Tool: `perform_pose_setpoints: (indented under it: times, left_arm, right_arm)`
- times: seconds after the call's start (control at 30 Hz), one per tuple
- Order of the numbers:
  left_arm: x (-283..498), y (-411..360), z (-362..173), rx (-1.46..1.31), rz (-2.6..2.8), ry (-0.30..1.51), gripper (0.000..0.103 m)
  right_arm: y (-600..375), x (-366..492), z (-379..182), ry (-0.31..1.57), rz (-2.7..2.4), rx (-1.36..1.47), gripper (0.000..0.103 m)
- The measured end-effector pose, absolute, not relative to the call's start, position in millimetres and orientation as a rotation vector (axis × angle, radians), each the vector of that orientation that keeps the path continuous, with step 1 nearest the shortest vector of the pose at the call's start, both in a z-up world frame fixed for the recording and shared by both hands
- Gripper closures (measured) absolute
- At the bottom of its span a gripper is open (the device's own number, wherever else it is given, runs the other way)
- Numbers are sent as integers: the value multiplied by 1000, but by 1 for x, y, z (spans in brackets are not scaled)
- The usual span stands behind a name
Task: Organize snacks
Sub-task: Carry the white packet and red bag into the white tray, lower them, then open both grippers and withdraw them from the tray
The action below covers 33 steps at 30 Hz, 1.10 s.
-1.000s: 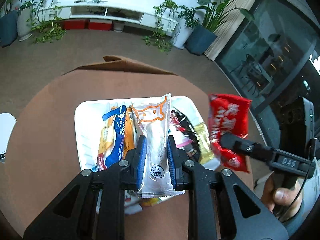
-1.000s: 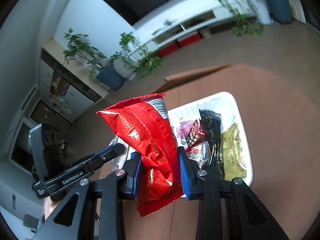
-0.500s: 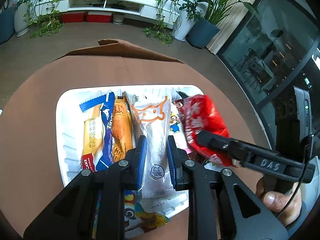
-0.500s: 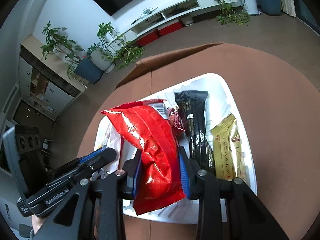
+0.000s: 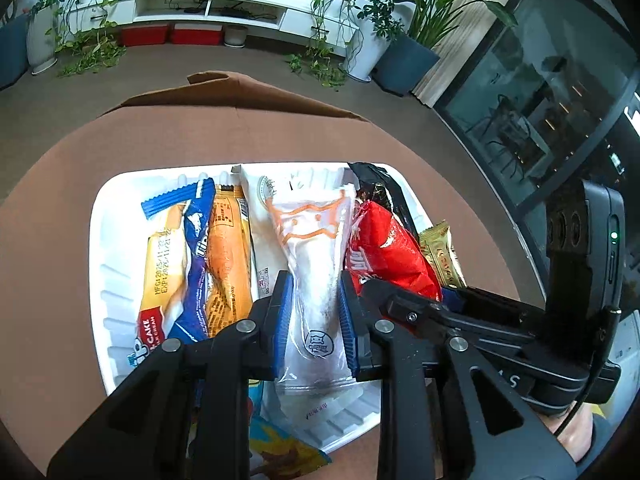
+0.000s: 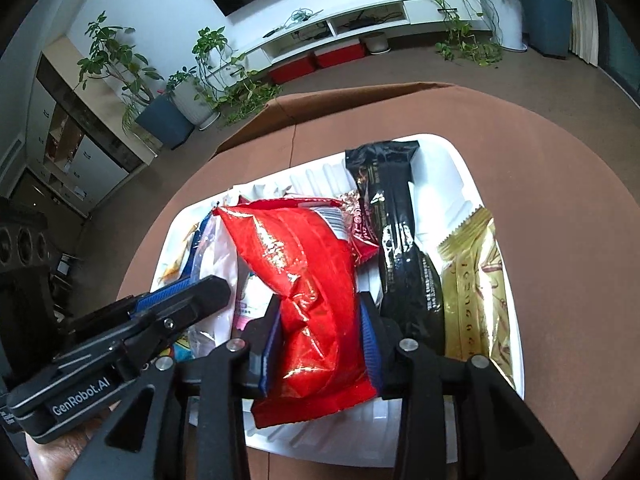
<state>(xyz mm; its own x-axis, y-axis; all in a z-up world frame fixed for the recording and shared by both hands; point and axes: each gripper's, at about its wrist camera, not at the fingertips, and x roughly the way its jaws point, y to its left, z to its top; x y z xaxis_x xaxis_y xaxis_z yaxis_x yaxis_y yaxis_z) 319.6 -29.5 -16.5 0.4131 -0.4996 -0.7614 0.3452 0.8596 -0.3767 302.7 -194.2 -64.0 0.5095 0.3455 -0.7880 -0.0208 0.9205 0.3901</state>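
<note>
Over the white tray, each opening tool has a packet between its pads: left white, right red

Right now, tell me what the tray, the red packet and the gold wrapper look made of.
Tray: looks like white moulded plastic or foam, matte, with ribbed walls.
Red packet: thin glossy film, likely foil-lined plastic; it crinkles and throws sharp highlights.
Gold wrapper: metallic-look film, shiny, with a zigzag-cut sealed end.

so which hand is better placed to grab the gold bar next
Right. The gold bar lies just beside the right tool, whose jaws are opening around the red bag; the left tool sits farther over, with the white packet.
</note>
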Motion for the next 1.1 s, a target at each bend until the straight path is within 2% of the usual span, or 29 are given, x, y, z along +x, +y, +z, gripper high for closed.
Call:
perform_pose_setpoints:
  times: [0.43, 0.5, 0.6, 0.67, 0.73, 0.9, 1.0, 1.03, 1.1]
  left_arm:
    - [317, -32, -27, -192, -531, 991, 78]
    - [315, -33, -27, -191, -527, 988, 76]
    - [310, -31, -28, -200, -521, 977, 70]
    - [306, -29, -26, -209, -512, 968, 60]
    - [303, -26, -23, -215, -510, 957, 55]
    - [289, -20, -7, -214, -489, 929, 42]
    - [273, -13, 7, -194, -466, 881, 33]
    - [268, -10, 13, -191, -456, 864, 27]
    - [252, -1, 26, -175, -424, 807, 18]
  right_arm:
    - [-197, 293, -58, 981, 245, 418, 59]
    - [-197, 292, -54, 969, 246, 411, 54]
    - [-199, 290, -48, 956, 250, 412, 52]
    - [-201, 289, -42, 945, 254, 413, 52]
    - [-204, 287, -38, 936, 255, 415, 51]
    - [-206, 276, -26, 898, 240, 406, 40]
    - [-209, 264, -16, 864, 224, 387, 30]
    - [-210, 260, -12, 846, 216, 379, 24]
    - [-212, 247, -1, 793, 198, 358, 19]
